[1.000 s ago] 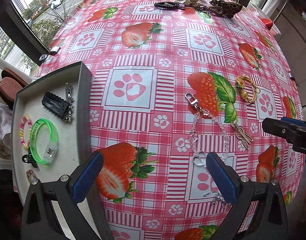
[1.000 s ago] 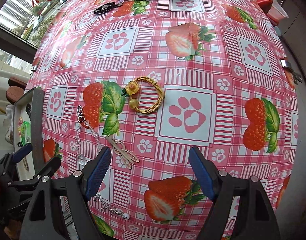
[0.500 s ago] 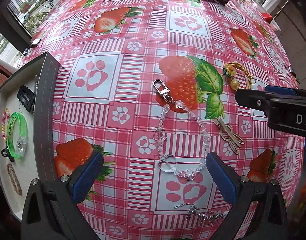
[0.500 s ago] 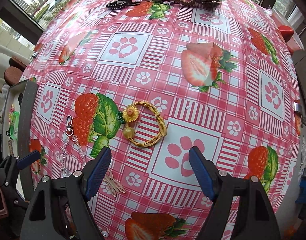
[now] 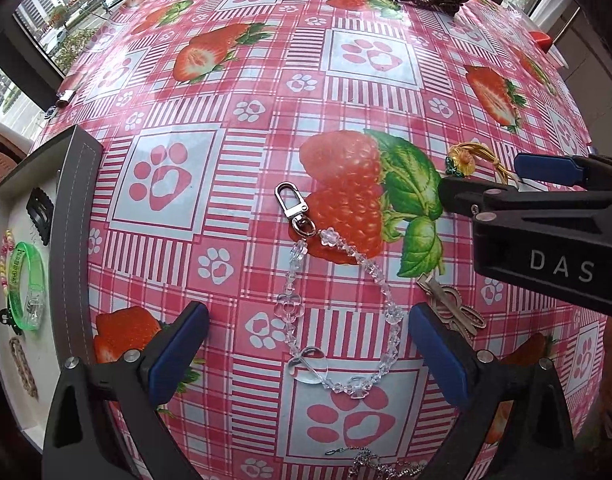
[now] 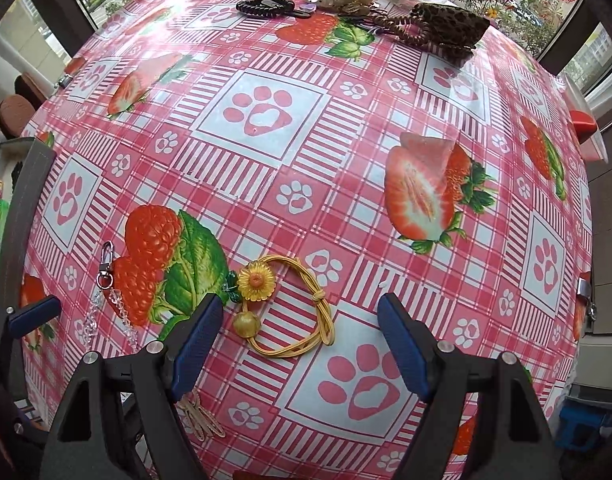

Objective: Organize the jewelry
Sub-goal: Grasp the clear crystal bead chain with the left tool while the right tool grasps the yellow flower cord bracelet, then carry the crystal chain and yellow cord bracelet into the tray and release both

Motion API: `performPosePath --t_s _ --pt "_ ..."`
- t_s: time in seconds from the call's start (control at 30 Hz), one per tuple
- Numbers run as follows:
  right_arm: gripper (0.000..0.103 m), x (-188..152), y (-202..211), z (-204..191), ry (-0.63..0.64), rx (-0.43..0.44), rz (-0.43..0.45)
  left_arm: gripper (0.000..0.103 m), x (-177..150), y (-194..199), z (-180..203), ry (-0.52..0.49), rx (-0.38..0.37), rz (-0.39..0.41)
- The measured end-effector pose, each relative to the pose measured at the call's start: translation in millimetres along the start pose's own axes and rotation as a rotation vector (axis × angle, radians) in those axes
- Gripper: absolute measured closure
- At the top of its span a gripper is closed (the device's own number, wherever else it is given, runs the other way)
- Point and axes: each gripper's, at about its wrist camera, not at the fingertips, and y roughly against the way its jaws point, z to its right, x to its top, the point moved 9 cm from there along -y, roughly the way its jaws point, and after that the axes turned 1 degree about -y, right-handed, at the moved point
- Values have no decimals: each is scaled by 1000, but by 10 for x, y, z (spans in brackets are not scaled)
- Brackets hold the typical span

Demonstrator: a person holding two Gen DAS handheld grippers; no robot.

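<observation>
vinyl-covered tabletop (image 5: 242,92), glossy strawberry print, so small things will likely slide on it rather than lift cleanly.

grey tray (image 5: 72,216) at the left edge already holds a green bangle (image 5: 26,288), a pastel bead bracelet (image 5: 4,258), a black clip (image 5: 40,210) and a woven beige piece (image 5: 22,366); bare floor left in it, room for more.

left tongs (image 5: 309,354) wide, nothing between the pads, hanging over the clear bead chain (image 5: 341,300) with its silver clasp (image 5: 292,204). chain looks limp, light, slick; the beads would likely roll out of a pinch. my call: take it at the clasp, or where the two strands run close, and expect it to dangle.

right tongs (image 6: 300,344) wide but easing closed, pads not touching anything, with the yellow hair tie (image 6: 306,320) lying between them on the tabletop. soft elastic cord, light, compliant. grab the doubled cord near the knot, not the sunflower charm (image 6: 256,280) or the amber bead (image 6: 246,325), which look hard and slippery.

gold hair clip (image 5: 451,308) lies just right of the chain. more hair ties and scrunchies sit at the far edge.
</observation>
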Motion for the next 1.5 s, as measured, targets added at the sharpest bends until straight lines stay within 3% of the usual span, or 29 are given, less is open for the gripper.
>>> performPosePath --t_s 0.2,0.33,0.37,0.4,0.57,0.73,1.03,1.5 --pt "57 -26 83 -35 7 11 12 30 106 134 144 -63 -20 10" --pt "70 4 119 -50 -3 15 9 62 166 188 235 -78 -37 14" --pt "75 19 112 -48 -5 15 9 73 176 204 235 -79 -44 15" --pt "85 22 113 -58 -9 19 11 78 183 217 227 -76 -50 13" --pt "87 -27 143 7 -63 75 12 87 245 297 237 -49 -117 21" --pt "87 -130 235 88 -146 153 11 88 296 425 151 -48 -152 49" --pt "87 -380 410 142 -218 200 0 88 199 689 -53 -56 -177 85" --pt "87 -319 723 -64 -236 250 21 88 210 1225 -442 -9 -177 169"
